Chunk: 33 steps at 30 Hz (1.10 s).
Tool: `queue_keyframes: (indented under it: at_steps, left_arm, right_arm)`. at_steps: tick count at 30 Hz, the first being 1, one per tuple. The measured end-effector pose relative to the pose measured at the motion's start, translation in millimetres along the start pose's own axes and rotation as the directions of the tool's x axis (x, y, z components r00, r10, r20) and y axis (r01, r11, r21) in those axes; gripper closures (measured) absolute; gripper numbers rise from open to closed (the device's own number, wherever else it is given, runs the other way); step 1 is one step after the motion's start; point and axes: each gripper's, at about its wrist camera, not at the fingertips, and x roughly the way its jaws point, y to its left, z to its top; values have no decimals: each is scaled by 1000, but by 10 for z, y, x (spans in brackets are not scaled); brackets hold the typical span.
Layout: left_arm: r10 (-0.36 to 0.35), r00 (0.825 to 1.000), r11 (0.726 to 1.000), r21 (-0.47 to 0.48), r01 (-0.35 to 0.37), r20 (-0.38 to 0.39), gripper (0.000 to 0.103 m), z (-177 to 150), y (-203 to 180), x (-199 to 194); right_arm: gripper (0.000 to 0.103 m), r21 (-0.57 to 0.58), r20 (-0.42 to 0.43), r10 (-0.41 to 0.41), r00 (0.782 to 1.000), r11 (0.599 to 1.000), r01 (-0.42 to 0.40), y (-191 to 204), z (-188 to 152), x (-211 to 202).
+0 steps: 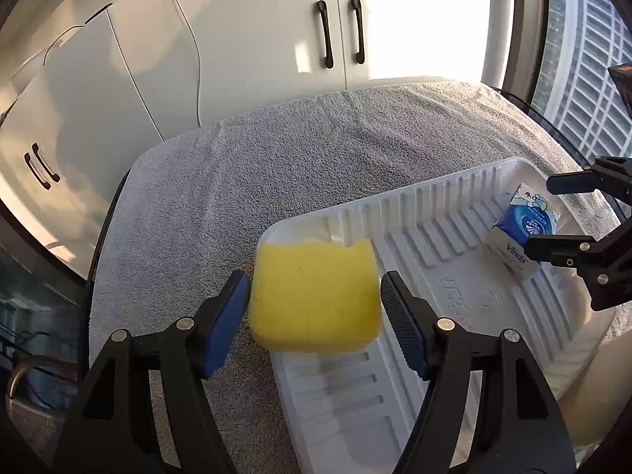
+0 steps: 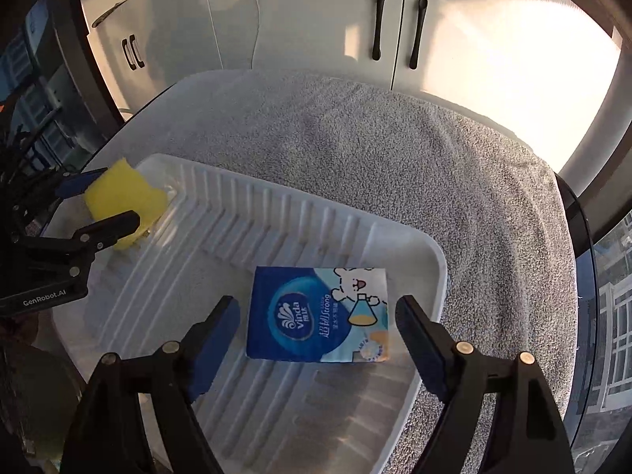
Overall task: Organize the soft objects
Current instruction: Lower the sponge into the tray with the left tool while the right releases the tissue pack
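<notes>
Between the left gripper's (image 1: pixel 314 308) blue pads sits the yellow sponge (image 1: pixel 316 296), and there is a sliver of daylight on each side of it: the jaws stand at a middling width, bracketing the sponge without pressing it. The sponge lies at the near-left corner of the white ribbed tray (image 1: pixel 434 213), partly over the rim, with the grey towel (image 1: pixel 276 150) just to the left of the pads. Off to that gripper's right, across the tray, the right gripper's black fingers frame the blue tissue pack (image 1: pixel 521 229).

Over to the right wrist view now: the right gripper (image 2: pixel 318 328) stands wide, both pads clearly apart from the tissue pack (image 2: pixel 316 316), which lies flat on the tray floor (image 2: pixel 237 237) between them, printed face up, a cartoon rabbit and a flask on it. A gap shows on either side of the pack; nothing is being squeezed. The pack sits toward the tray's right-hand end, close to the raised rim beyond the right pad. Far to this gripper's left, at the tray's other end, the sponge (image 2: pixel 126 197) shows yellow between the other gripper's fingers (image 2: pixel 98 205).

Ahead of both grippers the towel (image 2: pixel 375 150) spreads over a round table, and beyond it stand white cabinet doors (image 2: pixel 324 19) with black handles, sunlit on the right
</notes>
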Motion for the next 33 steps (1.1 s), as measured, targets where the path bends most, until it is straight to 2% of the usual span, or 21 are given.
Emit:
queue_keyframes:
  at_steps: [6,14,19,33]
  left_arm:
    - [28,998,1000,-6,-27,50,36,43,20,-213]
    - [66,994,998,-21,-65,82,36,-17,100,-404]
    - [73,995,995,-67,-69,72,36,-171,263,-471]
    - [107,990,979,-184,-88,95,36,-773,663,-850]
  right_arm:
    - [13,38,67,4,998,999,-7,-62,-19,-257]
    - [13,72,68,-62,996,996,57,-198,-175,-355]
    - [13,117,64,-102,993,989,94,-355,-368,-428]
    - [13,248,92,-154,984,961,127,-690,-1070,-885]
